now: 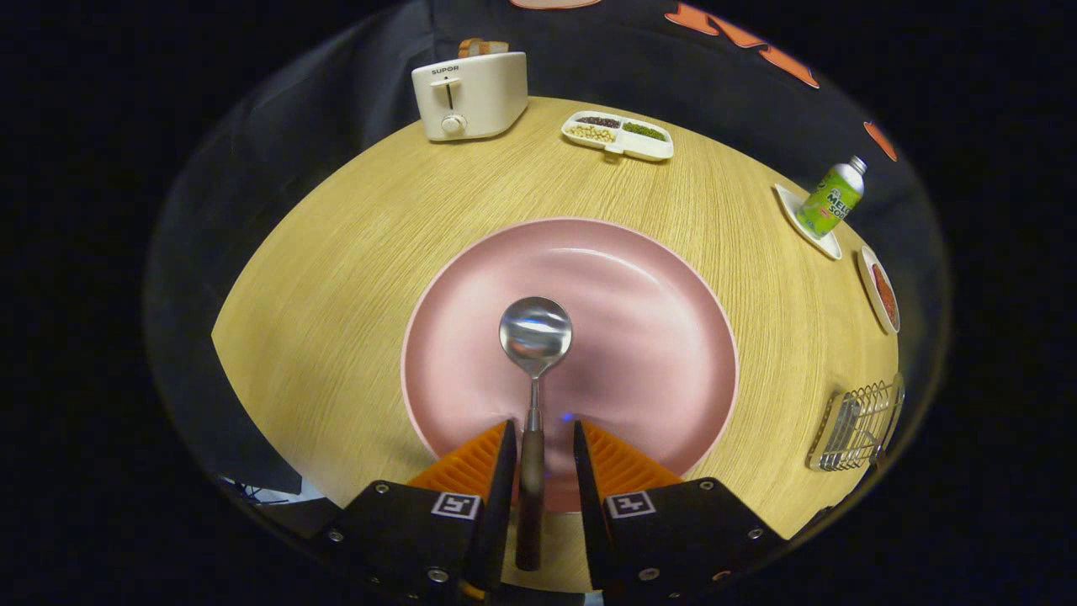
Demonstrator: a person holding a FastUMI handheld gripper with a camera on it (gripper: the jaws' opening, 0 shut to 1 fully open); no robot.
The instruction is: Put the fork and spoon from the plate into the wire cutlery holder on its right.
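A metal spoon [535, 334] with a dark handle lies on the pink plate [639, 278], its bowl near the plate's middle and its handle running back toward me. My gripper [543, 427] stands open over the plate's near rim, with the handle between its fingers. The handle sits close to the left finger, and a gap shows between it and the right finger. The wire cutlery holder [858, 425] stands on the table to the right of the plate, well beyond the right finger.
A round wooden table [336, 278] holds a white toaster [469, 94] at the far left, a divided snack tray [618, 135] behind the plate, a green can [831, 200] on a small white dish, and a red-filled dish [881, 290] to the right.
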